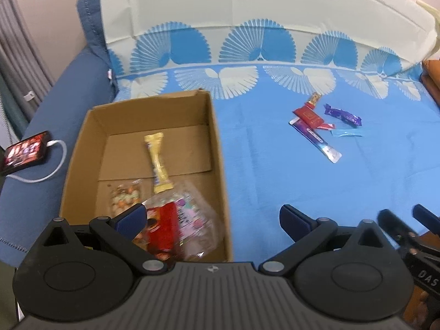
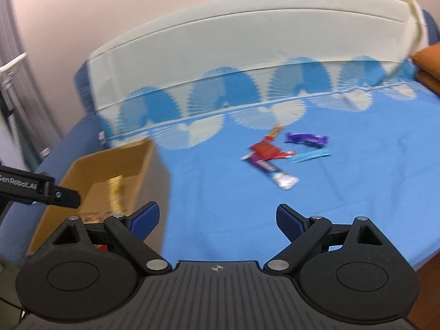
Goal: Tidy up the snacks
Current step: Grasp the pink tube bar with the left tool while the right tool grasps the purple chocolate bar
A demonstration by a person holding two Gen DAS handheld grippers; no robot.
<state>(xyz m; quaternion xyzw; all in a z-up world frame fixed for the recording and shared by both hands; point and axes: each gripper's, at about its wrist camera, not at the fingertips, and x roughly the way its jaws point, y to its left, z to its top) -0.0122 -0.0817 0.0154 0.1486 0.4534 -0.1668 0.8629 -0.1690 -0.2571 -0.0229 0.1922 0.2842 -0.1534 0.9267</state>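
An open cardboard box (image 1: 217,148) stands on the blue bed cover at the left. It holds a gold bar (image 1: 157,162), a clear bag of sweets (image 1: 125,196) and a clear packet with red and pink wrappers (image 1: 176,228). My left gripper (image 1: 213,217) is open and empty over the box's near right corner. A heap of snacks lies further right: a red packet (image 1: 308,116), a purple bar (image 1: 342,114), a long purple and white stick (image 1: 316,140), a light blue stick (image 1: 346,132). My right gripper (image 2: 217,220) is open and empty, short of that heap (image 2: 272,154). The box (image 2: 110,173) is at its left.
A phone (image 1: 24,152) with a lit screen and a white cable lies on the blue sofa arm at the left. A white backrest cover rises behind. An orange cushion (image 2: 429,63) is at the far right. The bed's front edge (image 2: 412,264) is near the right gripper.
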